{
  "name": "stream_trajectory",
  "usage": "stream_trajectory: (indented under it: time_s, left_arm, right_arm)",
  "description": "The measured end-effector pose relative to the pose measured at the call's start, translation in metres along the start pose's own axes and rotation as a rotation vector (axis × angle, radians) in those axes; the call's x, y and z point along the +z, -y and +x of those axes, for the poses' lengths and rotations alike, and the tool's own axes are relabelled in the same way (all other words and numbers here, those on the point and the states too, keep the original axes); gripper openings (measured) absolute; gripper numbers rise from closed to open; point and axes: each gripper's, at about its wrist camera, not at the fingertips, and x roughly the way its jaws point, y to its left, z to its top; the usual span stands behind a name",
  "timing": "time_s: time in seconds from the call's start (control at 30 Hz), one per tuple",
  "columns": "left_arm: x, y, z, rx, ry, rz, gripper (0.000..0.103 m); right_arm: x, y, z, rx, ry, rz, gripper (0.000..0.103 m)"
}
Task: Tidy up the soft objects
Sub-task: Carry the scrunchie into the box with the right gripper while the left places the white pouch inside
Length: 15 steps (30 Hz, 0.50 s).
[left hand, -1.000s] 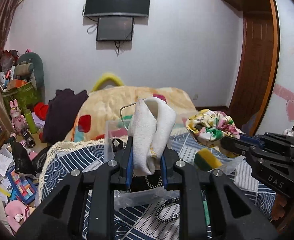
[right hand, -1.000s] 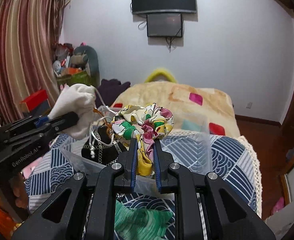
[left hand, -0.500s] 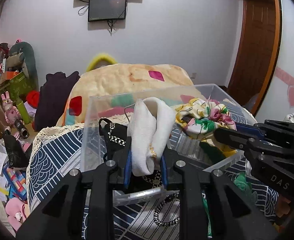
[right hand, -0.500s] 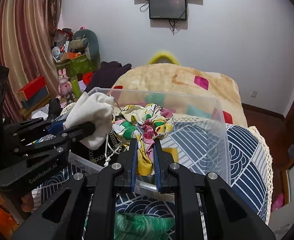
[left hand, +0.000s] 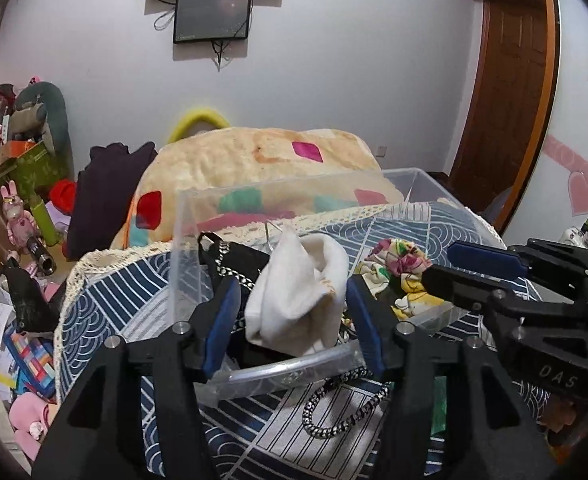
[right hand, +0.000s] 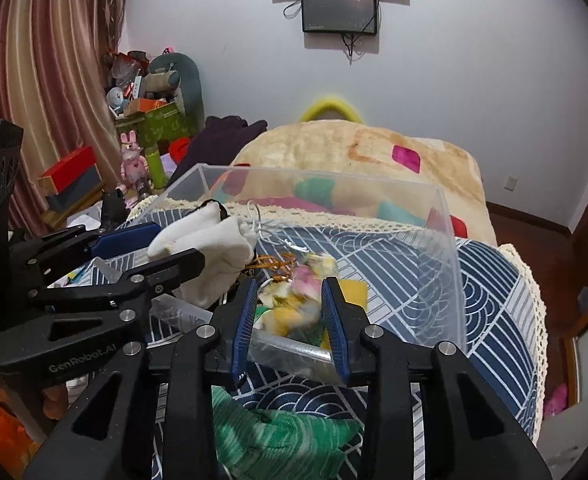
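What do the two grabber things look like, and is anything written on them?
Both are black plastic with triangle cut-outs, silver screw heads and blue pads on the inside of the fingers. The left gripper shows the grey words "GenRobot.AI" on its side in the right wrist view. The right gripper shows "DAS" on its side in the left wrist view. No cables or sleeves show.

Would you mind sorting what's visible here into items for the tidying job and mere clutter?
Job:
white sock
floral scrunchie
clear bin
green knitted cloth

Clutter:
pink bunny toy
wall screen
beige blanket
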Motion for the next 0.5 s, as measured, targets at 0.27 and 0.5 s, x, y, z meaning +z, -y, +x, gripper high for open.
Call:
stream_trajectory:
  time_s: [0.27,0.5]
  left_arm:
    - [0.005,0.003,-0.041,-0.002,0.076,0.003,0.058]
    - [-0.003,0.011,-0.081,0.001,0.148,0.018,0.075]
  right_arm:
    - [0.002,-0.001,-0.029,-0.018,0.078,0.006,0.046]
    - [-0.002,-0.004,-0.061,-0.027,0.149,0.005,0.06]
